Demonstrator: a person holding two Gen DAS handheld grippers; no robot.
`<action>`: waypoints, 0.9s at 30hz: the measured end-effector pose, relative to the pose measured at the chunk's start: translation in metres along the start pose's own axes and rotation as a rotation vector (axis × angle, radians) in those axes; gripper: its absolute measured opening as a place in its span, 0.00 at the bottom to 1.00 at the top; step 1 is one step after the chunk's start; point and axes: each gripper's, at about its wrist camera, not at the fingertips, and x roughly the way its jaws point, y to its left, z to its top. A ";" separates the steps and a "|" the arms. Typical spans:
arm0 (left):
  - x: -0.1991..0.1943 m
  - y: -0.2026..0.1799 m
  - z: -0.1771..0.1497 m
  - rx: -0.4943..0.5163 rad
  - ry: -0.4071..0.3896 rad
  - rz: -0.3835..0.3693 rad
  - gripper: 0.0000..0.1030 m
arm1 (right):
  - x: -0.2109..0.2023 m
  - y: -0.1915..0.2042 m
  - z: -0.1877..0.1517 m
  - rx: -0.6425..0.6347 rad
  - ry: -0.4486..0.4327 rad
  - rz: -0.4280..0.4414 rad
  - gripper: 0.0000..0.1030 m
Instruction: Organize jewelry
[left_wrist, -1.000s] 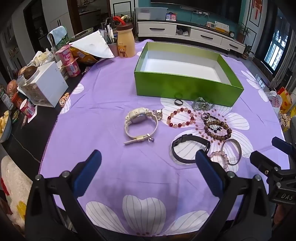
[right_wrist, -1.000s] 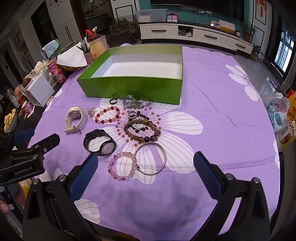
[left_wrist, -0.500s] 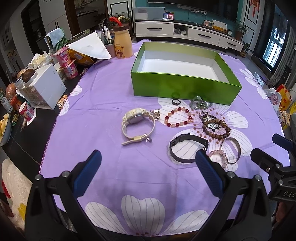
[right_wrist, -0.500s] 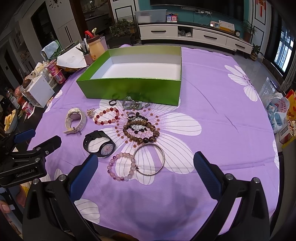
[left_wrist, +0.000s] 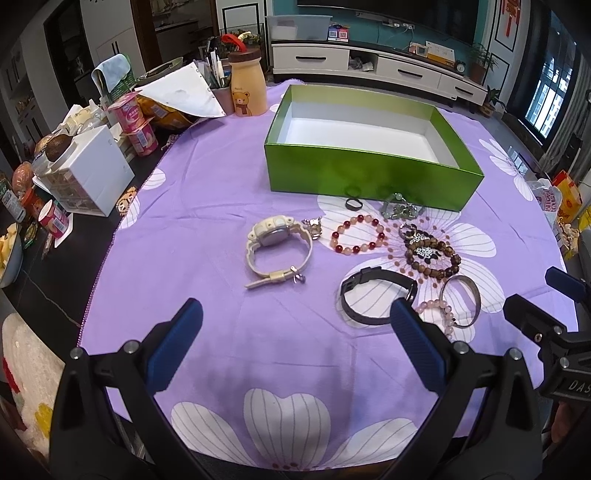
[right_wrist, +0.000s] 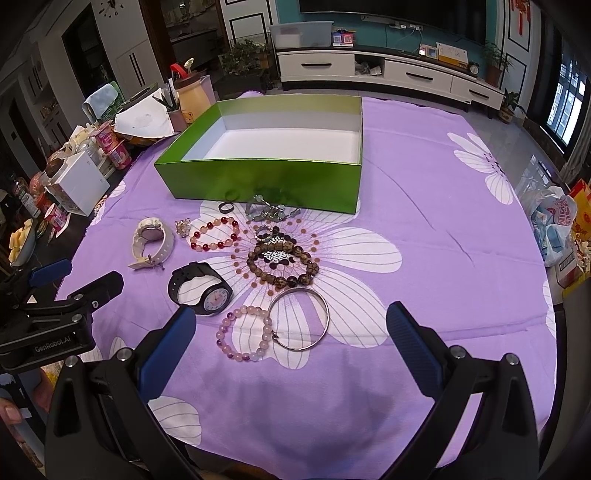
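An empty green box stands on the purple flowered cloth. In front of it lie a white watch, a black watch, a red bead bracelet, a brown bead bracelet, a pink bead bracelet, a silver bangle, a small black ring and a green bead piece. My left gripper is open and empty, near the watches. My right gripper is open and empty, over the pink bracelet and bangle.
A bear-print bottle, yogurt cups, a white box and food clutter stand along the left edge. A plastic bag sits off the right side. The table's rounded front edge lies just below both grippers.
Both grippers have drawn back slightly, so the jewelry and box sit a little higher in the views. Nothing was taken hold of.
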 end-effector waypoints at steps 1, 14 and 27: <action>0.000 0.000 0.000 0.000 0.000 -0.001 0.98 | 0.000 0.000 0.000 0.000 0.001 0.000 0.99; 0.002 0.002 -0.002 -0.003 0.002 -0.001 0.98 | 0.002 0.002 -0.002 -0.004 0.003 0.002 0.99; 0.002 -0.002 -0.002 0.004 -0.002 -0.001 0.98 | 0.000 0.003 -0.002 0.000 -0.001 0.002 0.99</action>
